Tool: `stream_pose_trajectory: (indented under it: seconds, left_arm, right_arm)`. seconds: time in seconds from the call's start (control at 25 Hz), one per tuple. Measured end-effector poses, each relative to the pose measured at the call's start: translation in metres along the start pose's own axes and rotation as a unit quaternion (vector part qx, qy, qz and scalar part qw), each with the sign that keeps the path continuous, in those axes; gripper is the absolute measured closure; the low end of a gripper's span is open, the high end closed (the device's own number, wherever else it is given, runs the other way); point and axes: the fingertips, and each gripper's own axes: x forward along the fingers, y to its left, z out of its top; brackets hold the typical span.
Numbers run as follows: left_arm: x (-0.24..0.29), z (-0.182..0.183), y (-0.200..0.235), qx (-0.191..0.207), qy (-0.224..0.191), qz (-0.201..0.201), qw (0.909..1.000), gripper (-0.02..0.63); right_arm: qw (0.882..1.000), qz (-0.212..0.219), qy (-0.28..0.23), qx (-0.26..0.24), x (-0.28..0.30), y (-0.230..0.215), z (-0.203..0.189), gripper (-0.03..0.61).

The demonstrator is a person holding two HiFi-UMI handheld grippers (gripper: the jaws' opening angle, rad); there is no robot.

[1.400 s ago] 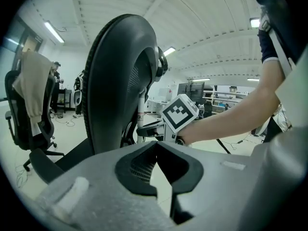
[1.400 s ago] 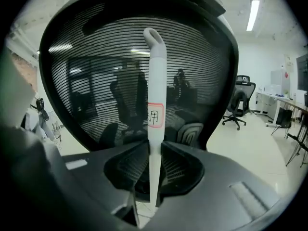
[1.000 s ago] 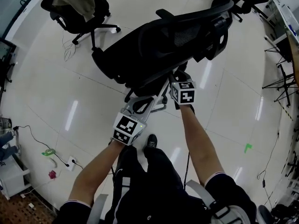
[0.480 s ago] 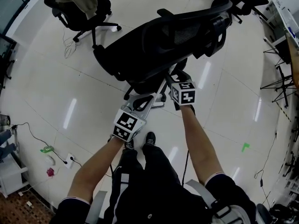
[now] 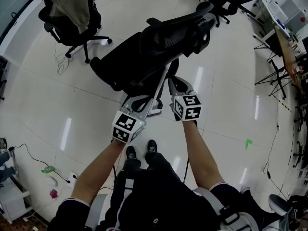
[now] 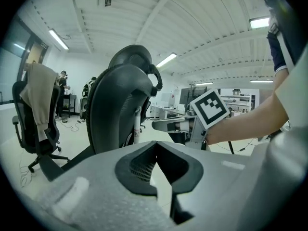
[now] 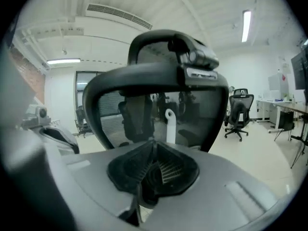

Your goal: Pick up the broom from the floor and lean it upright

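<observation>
Both are empty: your left hand-held gripper [image 6: 156, 146] has its jaws together, your right hand-held gripper [image 7: 153, 143] just closed on nothing, since the broom [image 7: 170, 126] seems to lean on the chair [image 5: 144, 57].

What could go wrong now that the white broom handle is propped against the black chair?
1. The broom handle seems to lean only on the back of the office chair. If that chair swivels or rolls, the broom may slide down.
2. The fingers of the right gripper have just been closing with nothing between them, close beside the handle. A careless pull-away could knock it over.
</observation>
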Motion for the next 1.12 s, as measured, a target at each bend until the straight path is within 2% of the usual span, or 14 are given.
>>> stream_pose_trajectory:
  seconds: [0.08,0.24,0.56,0.8,1.12]
  left_arm:
    - [-0.006,0.007,-0.007,-0.003,-0.002,-0.01,0.9999,0.614]
    - [-0.019,0.016,-0.014,-0.013,-0.002,-0.018,0.9998,0.614]
    - [-0.054,0.041,-0.015,-0.05,-0.015,-0.017,0.9985,0.614]
    - [-0.068,0.059,-0.019,-0.037,-0.021,-0.021,0.9989,0.614]
    - [-0.071,0.08,-0.02,-0.037,-0.027,-0.03,0.9985,0.614]
  right_arm:
    - [1.0,-0.007,-0.023,0.003,-0.02,0.008,0.017,0.572]
    - [0.999,-0.006,-0.051,0.01,-0.056,0.032,0.039,0.572]
    - [0.997,0.006,-0.071,0.013,-0.101,0.082,0.056,0.574]
    - [0.996,0.029,-0.084,-0.004,-0.114,0.103,0.077,0.572]
    - [0.996,0.024,-0.086,0.0,-0.118,0.106,0.084,0.572]
